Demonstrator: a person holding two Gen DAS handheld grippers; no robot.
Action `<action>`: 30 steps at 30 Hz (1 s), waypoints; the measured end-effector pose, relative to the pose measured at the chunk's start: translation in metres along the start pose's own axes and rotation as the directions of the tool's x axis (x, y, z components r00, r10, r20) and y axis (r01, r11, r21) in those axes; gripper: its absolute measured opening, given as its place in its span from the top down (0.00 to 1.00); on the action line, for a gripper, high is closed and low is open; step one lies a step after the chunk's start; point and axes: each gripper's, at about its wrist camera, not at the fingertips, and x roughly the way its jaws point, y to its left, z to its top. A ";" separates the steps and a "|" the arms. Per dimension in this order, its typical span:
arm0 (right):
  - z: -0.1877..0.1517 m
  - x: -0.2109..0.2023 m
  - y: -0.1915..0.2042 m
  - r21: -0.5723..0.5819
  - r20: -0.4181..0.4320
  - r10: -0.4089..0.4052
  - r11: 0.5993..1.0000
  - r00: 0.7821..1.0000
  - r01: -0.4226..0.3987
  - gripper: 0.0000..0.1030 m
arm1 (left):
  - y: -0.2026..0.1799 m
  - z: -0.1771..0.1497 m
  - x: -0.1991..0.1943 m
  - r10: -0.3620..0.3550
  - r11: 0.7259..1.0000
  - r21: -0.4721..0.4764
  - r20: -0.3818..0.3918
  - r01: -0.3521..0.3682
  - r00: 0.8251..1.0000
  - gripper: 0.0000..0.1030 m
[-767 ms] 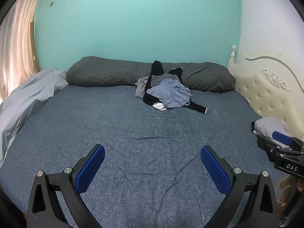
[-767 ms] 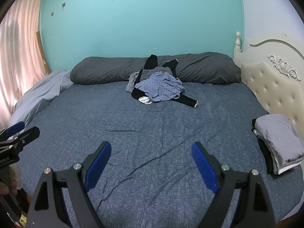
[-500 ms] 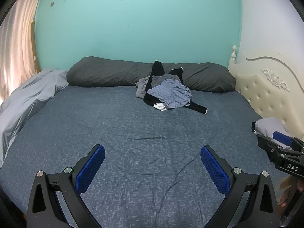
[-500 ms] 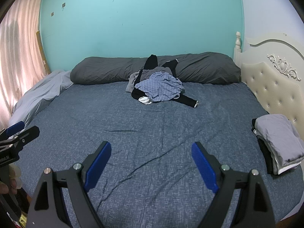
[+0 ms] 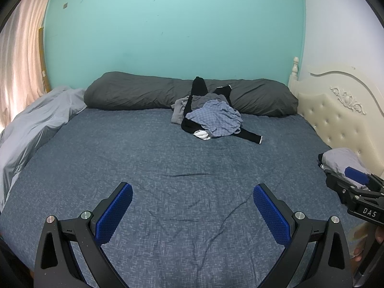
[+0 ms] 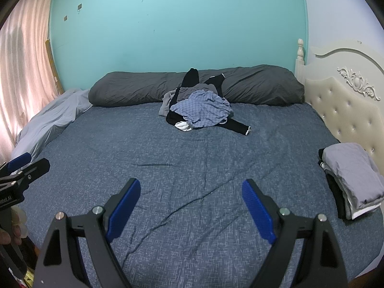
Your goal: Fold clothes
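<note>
Blue-padded jaws of the left gripper (image 5: 192, 202) and right gripper (image 6: 191, 198) gape wide and empty above the bed (image 5: 148, 158); a folded stack (image 6: 350, 180) sits by the headboard (image 6: 348, 110), an unfolded pile of clothes (image 5: 211, 117) against the far grey bolster (image 5: 134, 91)

Your right gripper (image 6: 190, 202) hangs over the bed (image 6: 192, 168), jaws wide apart, nothing between them. The clothes pile (image 6: 201, 110) lies far ahead against the dark bolster (image 6: 134, 88). The folded stack (image 6: 350, 180) sits right, beside the headboard (image 6: 345, 110). Your left gripper (image 6: 21, 168) shows at the left edge.
</note>
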 end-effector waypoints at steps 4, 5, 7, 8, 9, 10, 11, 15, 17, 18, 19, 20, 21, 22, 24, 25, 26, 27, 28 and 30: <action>-0.002 0.000 0.000 -0.002 0.001 0.000 1.000 1.000 0.000 0.15 | -0.001 0.001 -0.001 -0.003 1.000 0.001 0.000 0.003 1.000 0.00; -0.002 0.000 0.000 -0.002 0.001 0.000 1.000 1.000 0.000 0.15 | -0.001 0.001 -0.001 -0.003 1.000 0.002 0.000 0.003 1.000 0.00; -0.002 0.001 0.001 -0.001 0.000 0.000 1.000 1.000 0.000 0.15 | -0.002 0.001 -0.001 -0.004 1.000 0.003 0.000 0.004 1.000 0.00; -0.001 0.001 0.000 -0.001 0.000 0.000 1.000 1.000 0.000 0.15 | -0.002 0.001 -0.001 -0.004 1.000 0.003 0.000 0.004 1.000 0.00; -0.001 0.001 0.000 0.000 0.000 0.000 1.000 1.000 0.000 0.15 | -0.002 0.001 0.000 -0.004 1.000 0.004 0.000 0.004 1.000 0.00; -0.001 0.001 0.000 0.000 0.001 0.000 1.000 1.000 0.000 0.15 | -0.002 0.001 0.000 -0.004 1.000 0.004 0.000 0.004 1.000 0.00; -0.001 0.001 0.000 0.000 0.001 0.001 1.000 1.000 -0.001 0.15 | -0.002 0.001 0.000 -0.004 1.000 0.003 0.000 0.004 1.000 0.00; -0.001 0.001 0.000 -0.001 0.002 0.001 1.000 1.000 -0.001 0.15 | 0.000 -0.002 -0.001 -0.003 1.000 0.000 0.000 0.003 1.000 0.00; -0.001 0.001 0.000 -0.001 0.003 0.002 1.000 1.000 -0.002 0.15 | 0.000 -0.001 -0.002 -0.004 1.000 0.000 0.000 0.004 1.000 0.00; -0.001 0.000 -0.001 -0.001 0.003 0.002 1.000 1.000 -0.002 0.15 | -0.001 -0.001 -0.003 -0.004 1.000 0.000 0.000 0.004 1.000 0.00; -0.001 0.000 -0.001 0.000 0.004 0.002 1.000 1.000 -0.002 0.15 | 0.000 -0.001 -0.004 -0.004 1.000 0.001 0.001 0.004 1.000 0.00; 0.000 -0.001 -0.001 -0.001 0.003 0.002 1.000 1.000 -0.002 0.15 | 0.000 0.001 -0.004 -0.005 1.000 0.001 0.000 0.005 1.000 0.00; 0.000 -0.001 -0.001 0.000 0.004 0.002 1.000 1.000 -0.002 0.15 | 0.000 0.002 -0.004 -0.006 1.000 0.002 0.000 0.006 1.000 0.00; 0.000 -0.001 -0.001 -0.001 0.003 0.002 1.000 1.000 -0.002 0.15 | 0.000 0.002 -0.004 -0.006 1.000 0.002 0.000 0.006 1.000 0.00; 0.001 -0.001 0.000 -0.001 0.003 0.001 1.000 1.000 -0.001 0.15 | -0.001 0.003 -0.005 -0.007 1.000 0.003 -0.002 0.007 1.000 0.00; 0.002 -0.001 0.000 -0.001 0.003 0.001 1.000 1.000 -0.001 0.15 | -0.001 0.003 -0.005 -0.008 1.000 0.004 -0.002 0.008 1.000 0.00; 0.002 -0.001 0.000 0.000 0.003 0.001 1.000 1.000 -0.001 0.15 | -0.003 0.002 -0.004 -0.007 1.000 0.006 -0.003 0.007 1.000 0.00; 0.002 -0.001 0.000 0.000 0.003 0.001 1.000 1.000 -0.001 0.15 | -0.003 0.002 -0.004 -0.008 1.000 0.007 -0.003 0.008 1.000 0.00; 0.002 -0.001 0.000 0.000 0.004 0.000 1.000 1.000 0.000 0.15 | -0.004 0.002 -0.004 -0.008 1.000 0.007 -0.004 0.008 1.000 0.00; 0.002 -0.001 0.000 0.000 0.004 0.000 1.000 1.000 0.000 0.15 | -0.004 0.003 -0.004 -0.009 1.000 0.008 -0.005 0.009 1.000 0.00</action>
